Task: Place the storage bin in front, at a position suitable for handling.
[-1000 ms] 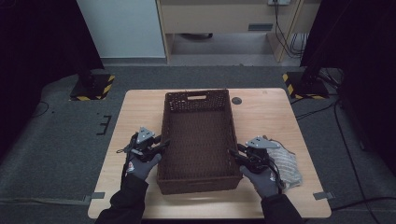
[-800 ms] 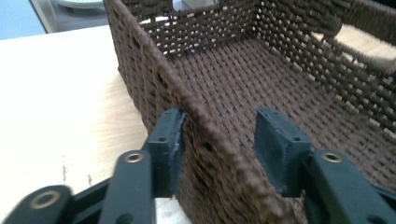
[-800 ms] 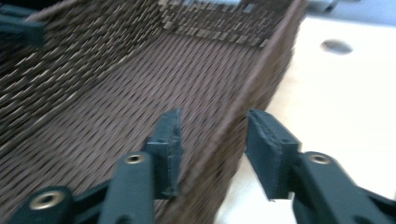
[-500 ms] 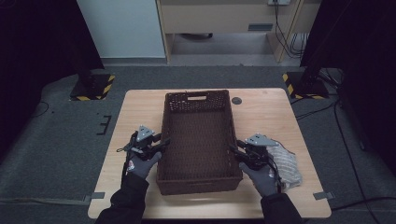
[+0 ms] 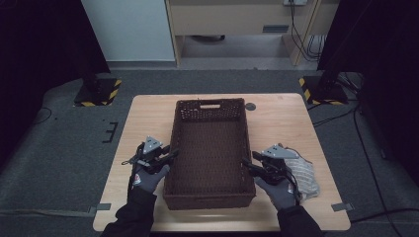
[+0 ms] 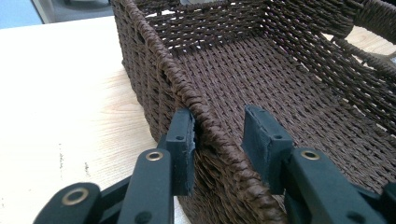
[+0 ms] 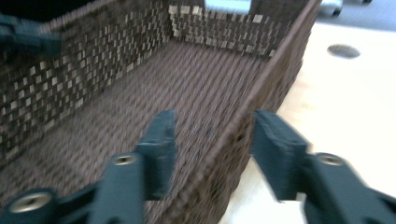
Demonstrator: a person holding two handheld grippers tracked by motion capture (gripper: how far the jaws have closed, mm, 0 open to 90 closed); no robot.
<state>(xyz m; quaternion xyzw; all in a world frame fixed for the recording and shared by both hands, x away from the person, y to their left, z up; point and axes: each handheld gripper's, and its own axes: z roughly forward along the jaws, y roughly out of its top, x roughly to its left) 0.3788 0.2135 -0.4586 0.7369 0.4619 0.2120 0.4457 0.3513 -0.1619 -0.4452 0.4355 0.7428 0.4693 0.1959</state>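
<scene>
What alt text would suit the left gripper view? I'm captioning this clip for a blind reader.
The left claw straddles the long rim of a dark brown woven basket, jaws open, one outside and one inside the wall. The basket's inside looks empty, and it sits on a pale wooden table.
</scene>
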